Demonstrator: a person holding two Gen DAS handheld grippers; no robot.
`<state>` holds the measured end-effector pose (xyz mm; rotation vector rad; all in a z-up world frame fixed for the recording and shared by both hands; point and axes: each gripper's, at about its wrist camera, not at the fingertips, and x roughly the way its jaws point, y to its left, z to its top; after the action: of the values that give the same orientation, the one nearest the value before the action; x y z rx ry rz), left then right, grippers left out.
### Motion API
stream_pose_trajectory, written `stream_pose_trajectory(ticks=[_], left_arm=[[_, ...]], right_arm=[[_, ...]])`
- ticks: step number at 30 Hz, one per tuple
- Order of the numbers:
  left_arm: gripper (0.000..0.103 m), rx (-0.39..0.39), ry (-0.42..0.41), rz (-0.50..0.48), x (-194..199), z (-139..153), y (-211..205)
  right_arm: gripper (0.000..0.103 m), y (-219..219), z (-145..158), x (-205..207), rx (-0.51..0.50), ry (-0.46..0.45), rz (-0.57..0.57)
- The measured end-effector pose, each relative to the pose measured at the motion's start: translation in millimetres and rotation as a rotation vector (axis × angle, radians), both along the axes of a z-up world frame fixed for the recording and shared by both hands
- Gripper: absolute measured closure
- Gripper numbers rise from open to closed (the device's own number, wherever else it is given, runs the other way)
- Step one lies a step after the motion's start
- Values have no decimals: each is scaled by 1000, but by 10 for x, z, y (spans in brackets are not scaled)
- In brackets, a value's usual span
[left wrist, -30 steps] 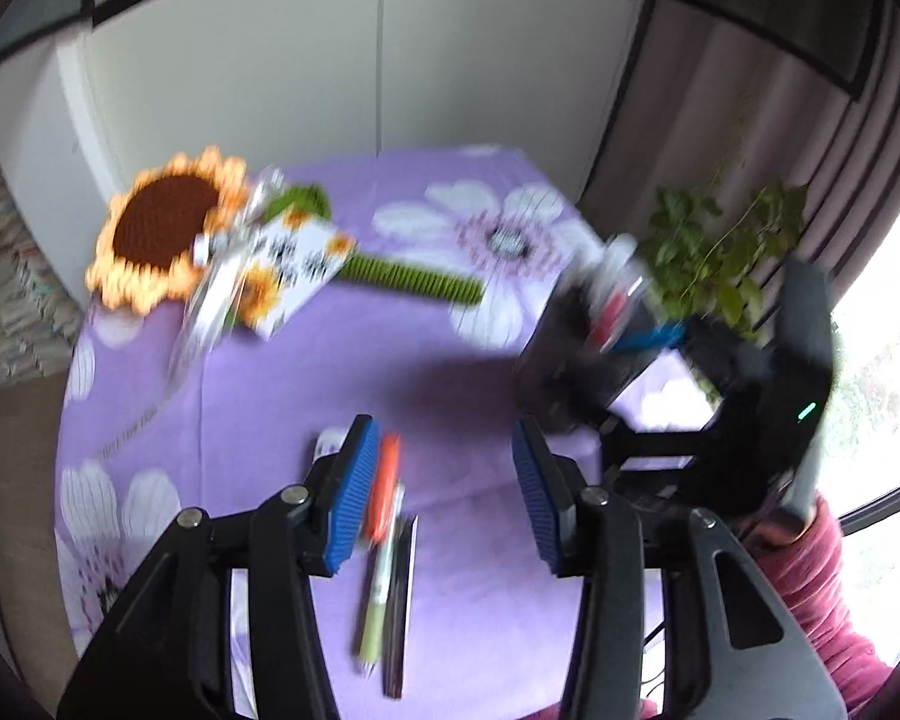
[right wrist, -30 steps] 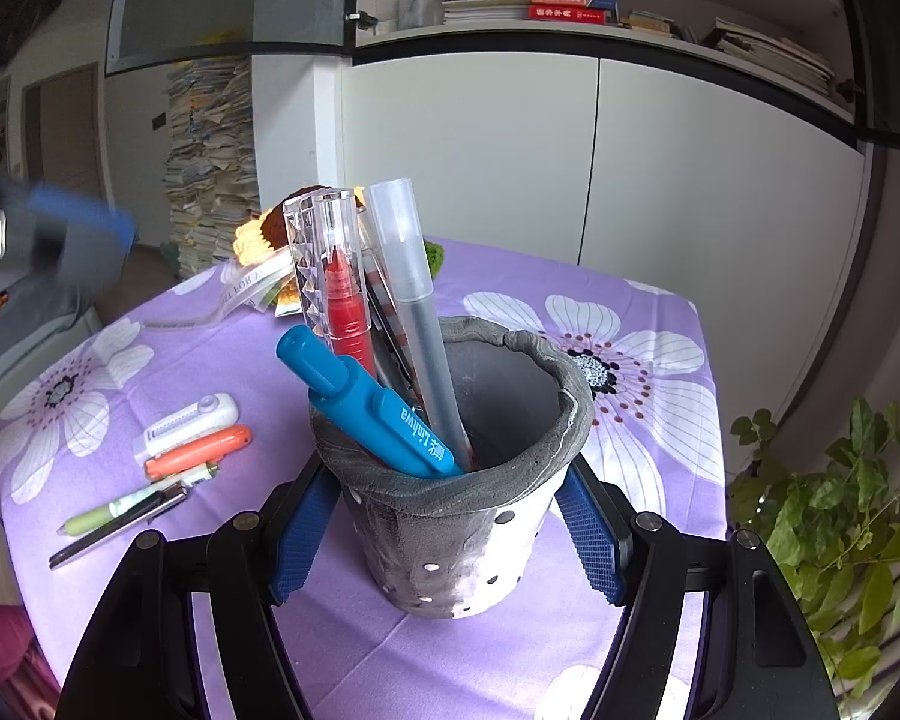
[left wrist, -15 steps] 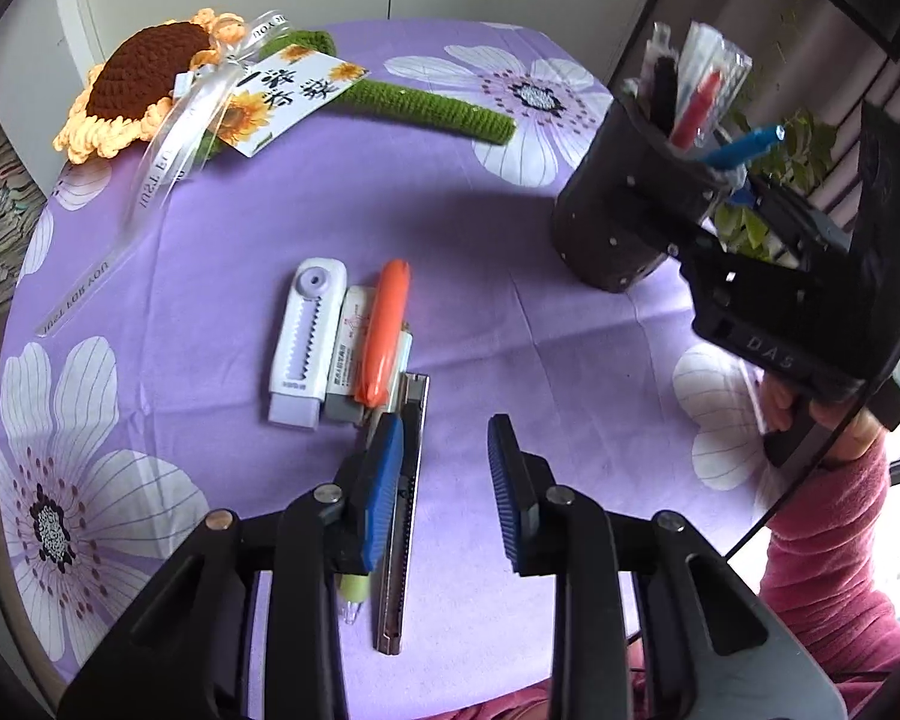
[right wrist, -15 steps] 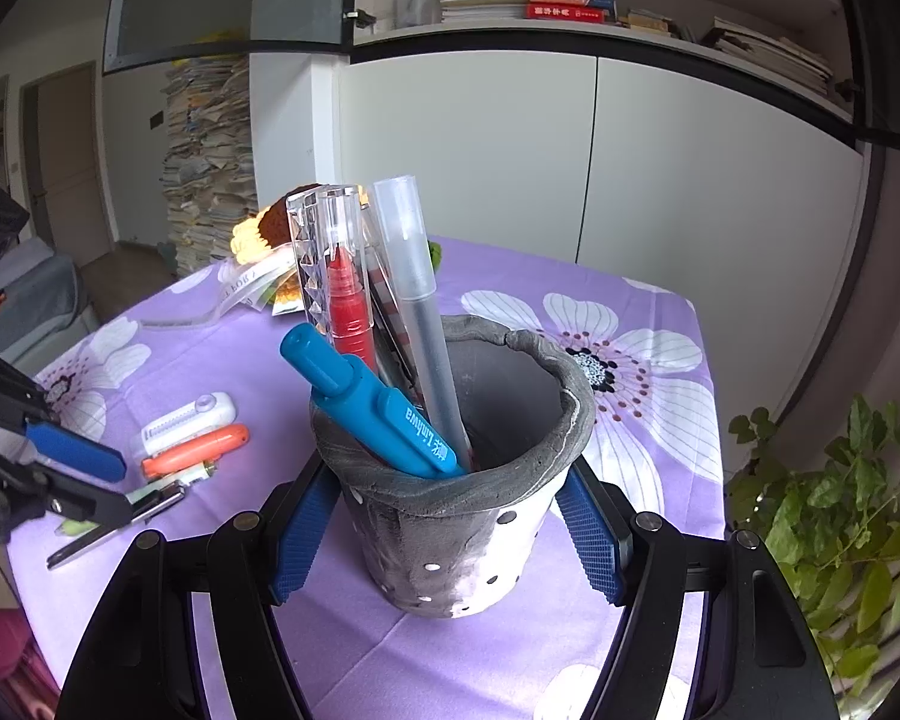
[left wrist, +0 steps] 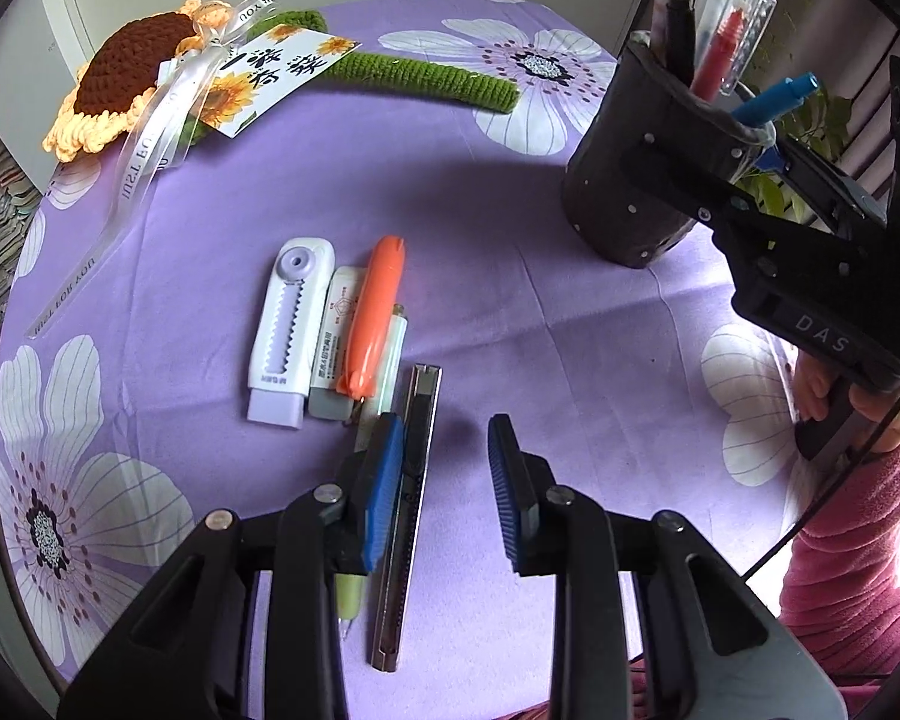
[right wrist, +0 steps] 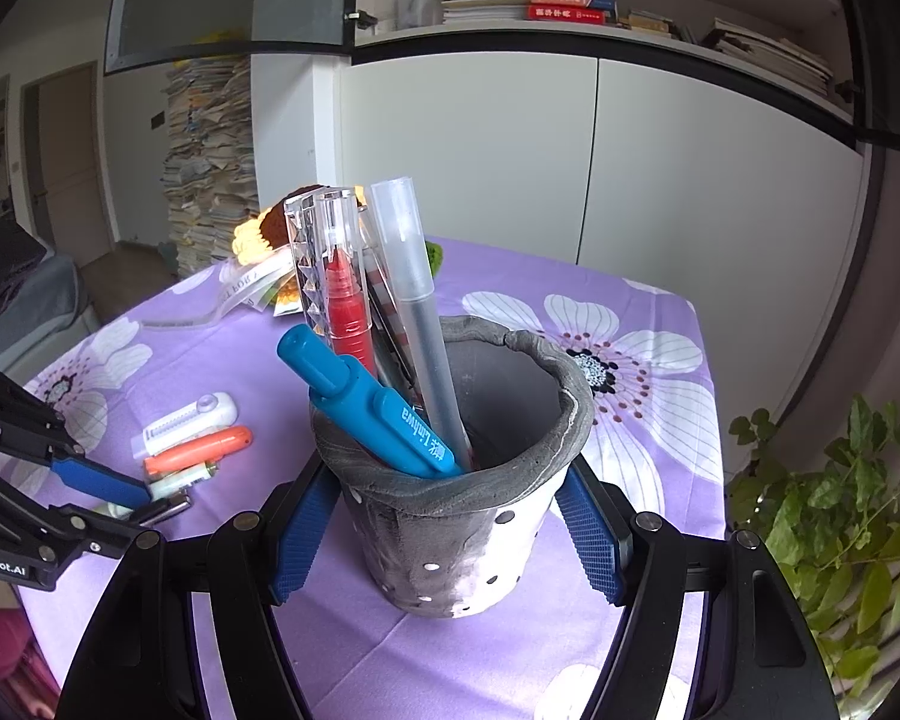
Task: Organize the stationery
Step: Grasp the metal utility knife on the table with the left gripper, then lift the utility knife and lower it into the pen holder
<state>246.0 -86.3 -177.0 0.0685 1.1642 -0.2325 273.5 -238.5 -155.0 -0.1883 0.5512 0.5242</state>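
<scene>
Since half a second ago my left claw (left wrist: pixel 444 474) has eased lower over the knife (left wrist: pixel 411 480), jaws apart around its upper end and gripping nothing. Its left pad (left wrist: pixel 381 489) sits between the knife and the green pen (left wrist: pixel 384 360). Beside them lie the orange pen (left wrist: pixel 372 318), the eraser (left wrist: pixel 333 345) and the white tape (left wrist: pixel 288 324) (all side by side on the purple counter (left wrist: pixel 510 330)). My right claw (right wrist: pixel 450 516) clamps the cup (right wrist: pixel 468 516), which stands on the counter, pens inside.
</scene>
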Motion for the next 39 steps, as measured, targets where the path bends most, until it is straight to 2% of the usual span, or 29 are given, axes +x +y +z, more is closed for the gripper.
stream_pose_trajectory(ticks=[9,10,14,19,39], left_arm=[[77,36,2,-22,9,-59,-100],[77,45,-18,-21,7,-51,-113],[93,55,-26,-22,54,-67,-152],[94,45,-24,-9,113,-51,-140],[94,-67,-196,-18,-26,648,-36]], right_arm=[[30,-1,0,0,0,0,0],[30,1,-1,-1,0,0,0],[30,-3,1,-1,0,0,0],[30,1,-2,-2,0,0,0],[30,0,-2,-2,-1,-1,0]])
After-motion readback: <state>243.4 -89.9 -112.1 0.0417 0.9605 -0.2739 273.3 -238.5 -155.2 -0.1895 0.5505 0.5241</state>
